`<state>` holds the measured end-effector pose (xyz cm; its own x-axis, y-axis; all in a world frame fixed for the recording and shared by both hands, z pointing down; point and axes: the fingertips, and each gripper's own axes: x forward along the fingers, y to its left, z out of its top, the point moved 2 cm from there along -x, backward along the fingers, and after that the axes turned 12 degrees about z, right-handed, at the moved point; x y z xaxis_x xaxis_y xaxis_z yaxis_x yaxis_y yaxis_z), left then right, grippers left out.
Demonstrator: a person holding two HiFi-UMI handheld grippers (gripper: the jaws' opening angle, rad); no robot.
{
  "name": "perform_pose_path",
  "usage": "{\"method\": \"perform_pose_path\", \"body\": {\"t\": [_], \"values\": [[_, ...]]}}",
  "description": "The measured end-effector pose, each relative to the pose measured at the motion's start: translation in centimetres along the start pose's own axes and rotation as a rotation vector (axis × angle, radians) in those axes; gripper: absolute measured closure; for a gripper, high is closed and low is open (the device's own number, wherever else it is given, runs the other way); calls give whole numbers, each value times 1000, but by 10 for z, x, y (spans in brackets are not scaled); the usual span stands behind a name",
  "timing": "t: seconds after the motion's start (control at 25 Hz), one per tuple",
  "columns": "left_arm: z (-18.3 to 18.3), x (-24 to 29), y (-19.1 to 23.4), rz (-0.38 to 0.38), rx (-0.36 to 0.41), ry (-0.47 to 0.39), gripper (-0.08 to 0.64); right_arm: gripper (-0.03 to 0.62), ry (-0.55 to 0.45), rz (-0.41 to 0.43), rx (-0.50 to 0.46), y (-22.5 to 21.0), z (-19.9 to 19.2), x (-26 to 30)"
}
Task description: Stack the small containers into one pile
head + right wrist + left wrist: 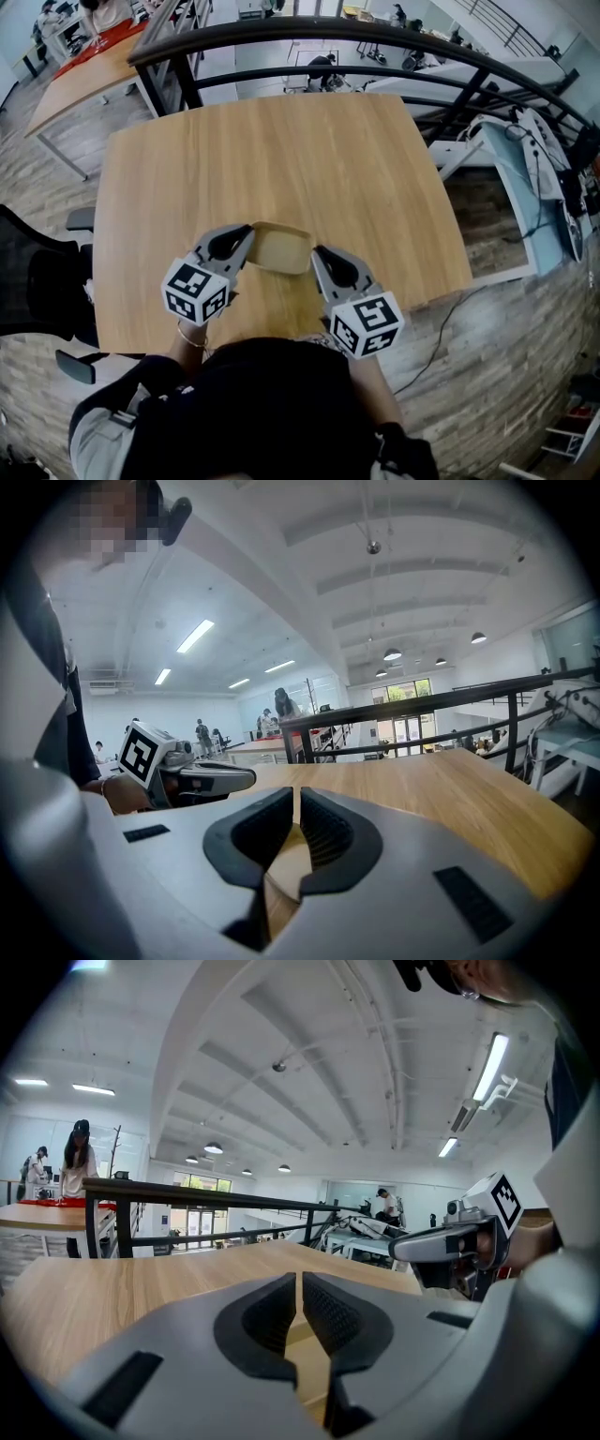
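Head view: tan container is over the near part of the table, long axis running left-right. The left tool is on its left end, the right tool on its right end, so neither is nearer. I see no other container on the table, and can't tell if this is one piece or several nested.

Left gripper view: left tool is pressed together on a thin tan rim of the container.

Right gripper view: right tool is likewise pinching the container wall.

No readable label; only square patterns on the cubes.
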<state>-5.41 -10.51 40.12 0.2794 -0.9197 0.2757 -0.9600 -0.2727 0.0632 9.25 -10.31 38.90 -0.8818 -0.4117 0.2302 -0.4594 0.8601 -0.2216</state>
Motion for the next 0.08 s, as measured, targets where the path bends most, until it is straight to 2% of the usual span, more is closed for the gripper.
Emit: {"method": "perform_pose_path", "body": {"t": [0.08], "values": [[1,0,0,3,2,0,525,555,-3,3,1,1,0,0]]}}
